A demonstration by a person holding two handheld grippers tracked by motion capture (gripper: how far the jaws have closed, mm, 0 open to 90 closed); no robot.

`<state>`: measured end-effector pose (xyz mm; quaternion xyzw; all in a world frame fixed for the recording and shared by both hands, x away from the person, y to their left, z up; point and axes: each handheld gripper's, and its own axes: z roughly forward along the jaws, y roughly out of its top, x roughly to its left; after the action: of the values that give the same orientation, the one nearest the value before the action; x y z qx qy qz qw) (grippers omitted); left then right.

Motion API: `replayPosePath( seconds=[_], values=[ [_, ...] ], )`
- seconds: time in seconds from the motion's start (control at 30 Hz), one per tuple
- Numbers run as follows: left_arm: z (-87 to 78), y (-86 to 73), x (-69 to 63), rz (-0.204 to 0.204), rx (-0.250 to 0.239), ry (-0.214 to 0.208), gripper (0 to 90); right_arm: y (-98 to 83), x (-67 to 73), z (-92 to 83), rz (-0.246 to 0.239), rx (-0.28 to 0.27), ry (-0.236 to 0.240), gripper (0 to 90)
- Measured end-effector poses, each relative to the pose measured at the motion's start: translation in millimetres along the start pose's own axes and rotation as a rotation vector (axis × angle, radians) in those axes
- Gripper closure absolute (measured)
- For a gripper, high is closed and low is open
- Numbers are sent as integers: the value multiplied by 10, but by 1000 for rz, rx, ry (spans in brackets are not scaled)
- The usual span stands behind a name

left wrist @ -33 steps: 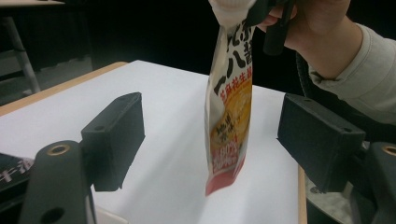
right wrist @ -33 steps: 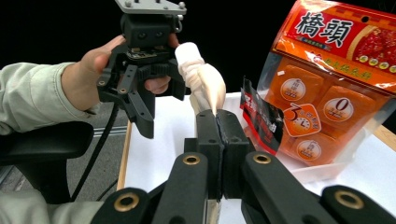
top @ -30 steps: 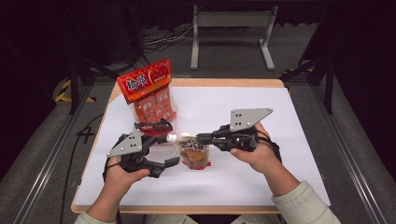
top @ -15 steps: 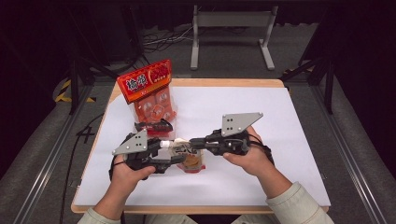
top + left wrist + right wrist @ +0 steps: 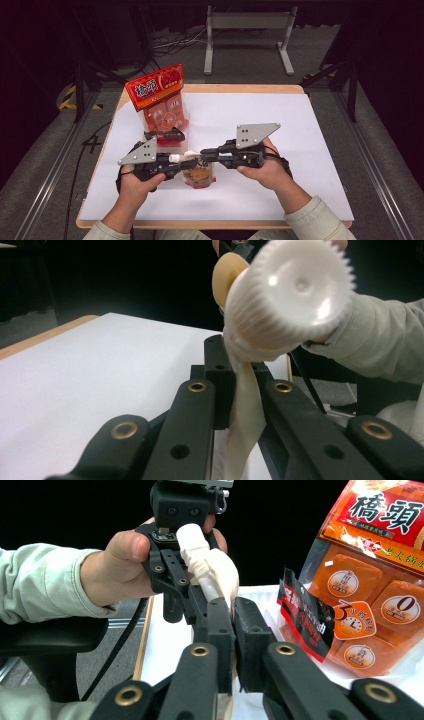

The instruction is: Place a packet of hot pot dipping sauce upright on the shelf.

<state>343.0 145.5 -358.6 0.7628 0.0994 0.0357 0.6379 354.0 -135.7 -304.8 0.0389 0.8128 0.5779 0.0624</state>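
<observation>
Pouch (image 5: 199, 175) pinched at mid-frame by both claws.
Left claw (image 5: 181, 161) just squeezed the white cap end (image 5: 290, 295); right claw (image 5: 207, 151) clamps the pouch top. Next, pull apart gently.

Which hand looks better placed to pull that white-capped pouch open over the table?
Probably left: the left gripper has just closed on the pouch right below the ribbed white cap, so it can pull there; the right gripper, jaws just eased slightly, pinches it close by as an anchor.
</observation>
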Motion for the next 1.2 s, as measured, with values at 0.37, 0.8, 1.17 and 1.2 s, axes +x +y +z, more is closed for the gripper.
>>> replayPosePath(
  seconds=[0.37,0.8,1.17,1.2],
  values=[
    [-207,104,79,37,6,-6,882,-124,-32,-260,52,-15,-65,594],
    [-392,189,130,20,14,25,883,-549,-34,-799,140,11,-231,457],
    [-534,265,194,43,18,104,882,-721,-125,-1116,267,1,-432,326],
    [-546,269,203,44,17,110,883,-749,-147,-1143,284,6,-456,332]
  ],
)
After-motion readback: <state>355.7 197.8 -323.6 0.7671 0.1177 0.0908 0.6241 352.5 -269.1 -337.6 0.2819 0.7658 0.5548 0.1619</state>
